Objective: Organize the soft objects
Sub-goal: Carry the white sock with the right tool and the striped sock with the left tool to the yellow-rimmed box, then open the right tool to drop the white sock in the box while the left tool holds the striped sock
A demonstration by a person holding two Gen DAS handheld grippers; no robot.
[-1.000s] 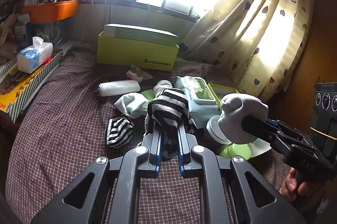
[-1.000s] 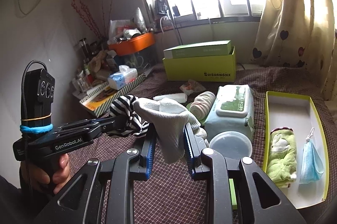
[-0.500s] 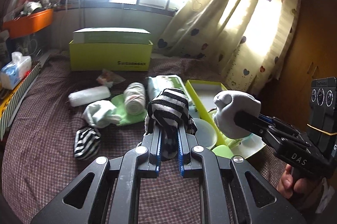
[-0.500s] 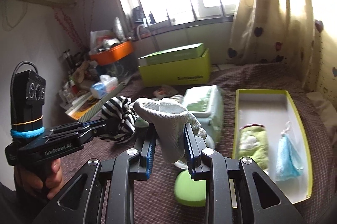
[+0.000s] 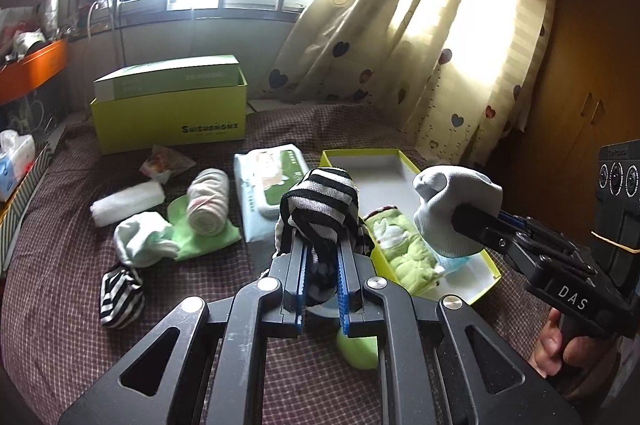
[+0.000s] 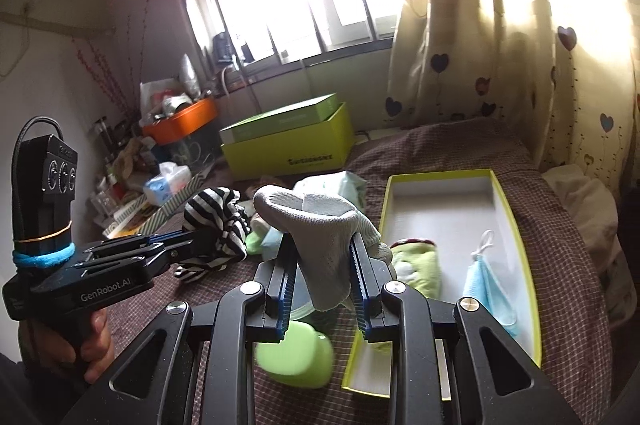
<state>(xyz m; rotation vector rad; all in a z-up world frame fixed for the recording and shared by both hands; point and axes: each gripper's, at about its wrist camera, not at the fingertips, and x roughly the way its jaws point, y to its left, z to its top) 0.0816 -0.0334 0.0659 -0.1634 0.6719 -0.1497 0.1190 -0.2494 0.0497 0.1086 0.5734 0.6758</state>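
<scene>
My left gripper (image 5: 322, 253) is shut on a black-and-white striped sock (image 5: 320, 203), held above the bed; the same sock (image 6: 214, 221) shows at the left in the right wrist view. My right gripper (image 6: 324, 249) is shut on a grey sock (image 6: 320, 225), also seen as a grey sock (image 5: 452, 209) at the right of the left wrist view. Both hang near the shallow yellow-green tray (image 6: 516, 221), which holds a green towel roll (image 6: 416, 265) and a blue face mask (image 6: 490, 285).
On the checked bedspread (image 5: 60, 305) lie a second striped sock (image 5: 120, 293), a pale sock (image 5: 140, 239), a rolled cloth (image 5: 208, 201) on a green cloth, a white roll (image 5: 128, 199), a wipes pack (image 5: 272, 185) and a green lid (image 6: 296, 357). A large yellow-green box (image 5: 172, 113) stands at the back.
Both grippers have carried their socks to the right across the bed, from over the loose items to beside and over the yellow-green tray. Both grips are unchanged.
</scene>
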